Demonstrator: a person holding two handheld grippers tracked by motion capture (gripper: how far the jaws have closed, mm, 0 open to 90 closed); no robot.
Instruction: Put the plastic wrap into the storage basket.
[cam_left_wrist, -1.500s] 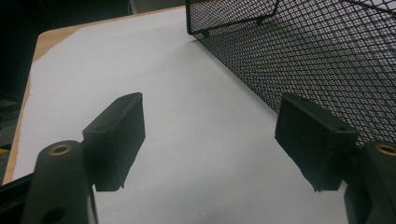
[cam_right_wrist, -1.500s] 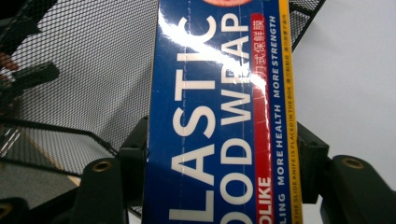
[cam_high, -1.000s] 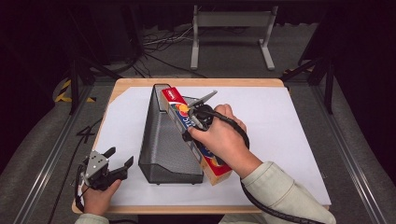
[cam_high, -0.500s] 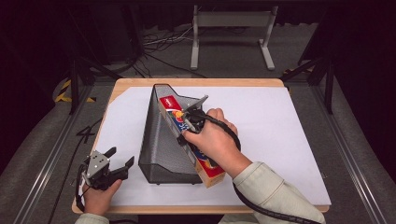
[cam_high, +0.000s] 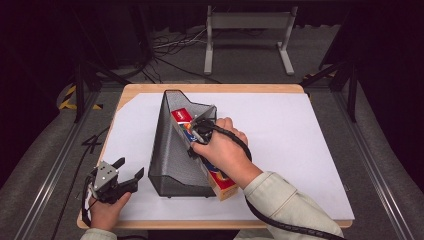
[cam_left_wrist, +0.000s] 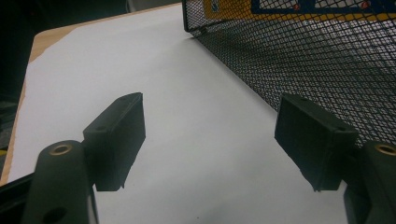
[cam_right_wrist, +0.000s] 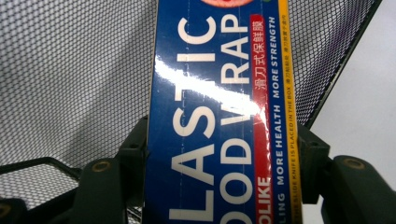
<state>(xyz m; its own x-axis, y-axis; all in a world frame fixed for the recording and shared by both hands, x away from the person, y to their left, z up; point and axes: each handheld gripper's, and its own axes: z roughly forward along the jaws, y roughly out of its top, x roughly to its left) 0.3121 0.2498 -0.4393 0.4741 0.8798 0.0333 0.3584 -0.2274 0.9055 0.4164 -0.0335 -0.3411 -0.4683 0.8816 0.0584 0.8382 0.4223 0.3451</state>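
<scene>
A black mesh file holder (cam_high: 172, 150) stands on the white sheet, left of the table's middle. A long blue, red and yellow plastic food wrap box (cam_high: 222, 180) lies slanted in its open side, its far end inside the mesh and its near end sticking out at the front. My right gripper (cam_high: 200, 127) is shut on the box near its far end. In the right gripper view the box (cam_right_wrist: 219, 93) runs between both fingers (cam_right_wrist: 133, 149), with the holder's mesh (cam_right_wrist: 70, 70) behind. My left gripper (cam_high: 122, 172) is open at the front left; in the left gripper view it (cam_left_wrist: 210, 135) holds nothing beside the mesh wall (cam_left_wrist: 303, 60).
The white sheet (cam_high: 300, 140) covers most of the wooden table (cam_high: 150, 91). A metal stand (cam_high: 247, 30) and cables (cam_high: 170, 45) lie on the floor beyond the far edge. Dark rails run along both sides of the table.
My right hand has come down and toward the left with the box, and the box's far end has sunk deeper into the mesh holder. The left gripper has stayed put.
</scene>
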